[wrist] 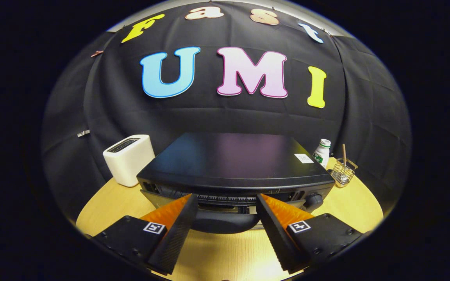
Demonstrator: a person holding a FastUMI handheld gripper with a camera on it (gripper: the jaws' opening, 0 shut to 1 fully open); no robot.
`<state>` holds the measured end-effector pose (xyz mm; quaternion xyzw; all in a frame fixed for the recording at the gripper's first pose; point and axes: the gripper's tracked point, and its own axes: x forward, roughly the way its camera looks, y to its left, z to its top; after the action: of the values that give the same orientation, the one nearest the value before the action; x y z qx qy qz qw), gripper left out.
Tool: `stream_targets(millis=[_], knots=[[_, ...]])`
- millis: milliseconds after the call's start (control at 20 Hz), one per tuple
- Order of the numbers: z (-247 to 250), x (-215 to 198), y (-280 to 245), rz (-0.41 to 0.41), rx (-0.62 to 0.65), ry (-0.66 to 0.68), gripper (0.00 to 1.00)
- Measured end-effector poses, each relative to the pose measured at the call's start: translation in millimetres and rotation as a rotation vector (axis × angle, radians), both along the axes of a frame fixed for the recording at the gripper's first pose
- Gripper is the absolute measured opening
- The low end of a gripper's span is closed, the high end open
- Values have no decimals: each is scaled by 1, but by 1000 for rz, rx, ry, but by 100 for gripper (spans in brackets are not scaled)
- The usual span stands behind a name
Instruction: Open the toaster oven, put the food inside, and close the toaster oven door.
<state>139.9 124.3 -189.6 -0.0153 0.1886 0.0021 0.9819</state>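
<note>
The black toaster oven (233, 160) stands on the wooden table (350, 207), right in front of me, seen from slightly above. Its door (225, 199) is tipped a little outward at the top, and a slit with a wire rack shows behind the top edge. The dark curved door handle (225, 225) lies between my fingers, just under their tips. My gripper (225, 198) is open, its fingers spread wide with one on each side of the handle. Whether they touch the handle is unclear.
A white slot toaster (129, 158) stands to the left of the oven. Behind the oven's right corner are a white bottle (322, 152) and a small wire holder (343, 171) with a stick in it. A knob (313, 200) sits at the oven's front right.
</note>
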Motion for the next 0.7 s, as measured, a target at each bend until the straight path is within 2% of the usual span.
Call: stream_targets(millis=[250, 700], knots=[[-9, -25, 0, -5, -17, 13, 98], [-50, -79, 3, 50, -74, 105, 98]])
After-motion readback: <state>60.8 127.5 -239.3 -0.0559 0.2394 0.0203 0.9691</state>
